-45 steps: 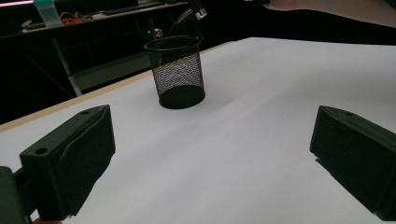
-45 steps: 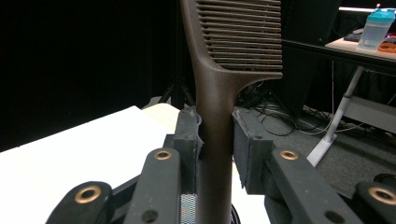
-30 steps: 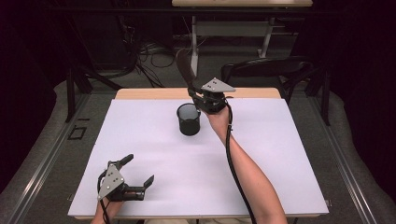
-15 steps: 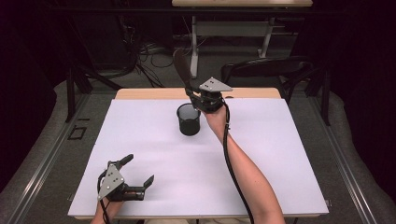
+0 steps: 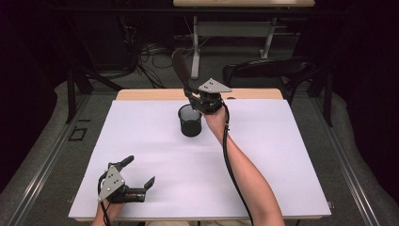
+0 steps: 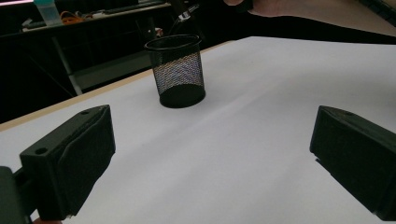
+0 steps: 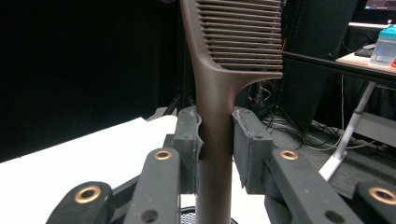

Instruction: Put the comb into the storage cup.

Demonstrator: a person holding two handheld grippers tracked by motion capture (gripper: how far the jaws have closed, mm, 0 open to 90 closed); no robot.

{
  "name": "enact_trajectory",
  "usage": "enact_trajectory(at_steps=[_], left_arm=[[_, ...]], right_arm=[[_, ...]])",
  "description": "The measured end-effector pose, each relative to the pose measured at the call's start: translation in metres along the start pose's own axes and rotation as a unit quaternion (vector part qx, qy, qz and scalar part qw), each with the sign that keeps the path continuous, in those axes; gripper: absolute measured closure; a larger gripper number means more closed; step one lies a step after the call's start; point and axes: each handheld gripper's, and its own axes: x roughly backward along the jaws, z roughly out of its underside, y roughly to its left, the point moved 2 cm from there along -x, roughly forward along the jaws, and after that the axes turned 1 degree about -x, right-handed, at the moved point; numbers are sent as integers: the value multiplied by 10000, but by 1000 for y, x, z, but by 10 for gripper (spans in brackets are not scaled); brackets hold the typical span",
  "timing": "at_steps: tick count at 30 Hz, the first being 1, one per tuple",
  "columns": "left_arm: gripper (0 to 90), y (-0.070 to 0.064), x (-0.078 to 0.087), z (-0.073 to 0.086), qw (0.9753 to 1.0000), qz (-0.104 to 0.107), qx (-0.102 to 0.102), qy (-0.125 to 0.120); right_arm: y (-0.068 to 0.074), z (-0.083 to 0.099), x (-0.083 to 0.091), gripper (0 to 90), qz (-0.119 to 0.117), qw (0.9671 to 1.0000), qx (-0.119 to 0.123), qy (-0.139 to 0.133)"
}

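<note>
High view gives us our landmark, the black mesh pen cup (image 5: 190,121), standing upright on the white table (image 5: 282,155) toward its far edge; our right gripper (image 5: 205,101) hangs just behind and above the cup's rim, clamped on the handle of a brown wide-tooth comb (image 5: 180,67), which rises teeth-up beyond the cup; right gripper view shows both pads pressed flat against the handle (image 7: 214,154), and the mesh rim peeks out just below it; we judge the step in hand to be dropping the comb handle-first into the cup; to do it well we should centre the handle over the opening, keep the comb near vertical, lower until the handle is well inside the wall, and only then loosen the jaws, so the light cup does not tip; our left gripper (image 5: 136,181) rests on the table well nearer us than the cup and to its left, jaws spread wide around nothing.
</note>
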Motion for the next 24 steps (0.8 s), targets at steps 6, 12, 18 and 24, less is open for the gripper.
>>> enact_trajectory(at_steps=[6, 12, 18, 24], left_arm=[[0, 0, 0, 0, 10000, 5, 6, -5], [0, -1, 0, 0, 10000, 5, -1, -13], [0, 0, 0, 0, 10000, 8, 5, -12], [0, 0, 0, 0, 10000, 8, 11, -18]], right_arm=[[-1, 1, -2, 727, -2, 10000, -5, 0], [-1, 3, -4, 727, 3, 10000, -14, -11], [-1, 5, -6, 727, -8, 10000, -17, 25], [0, 8, -9, 727, -25, 10000, 10, 45]])
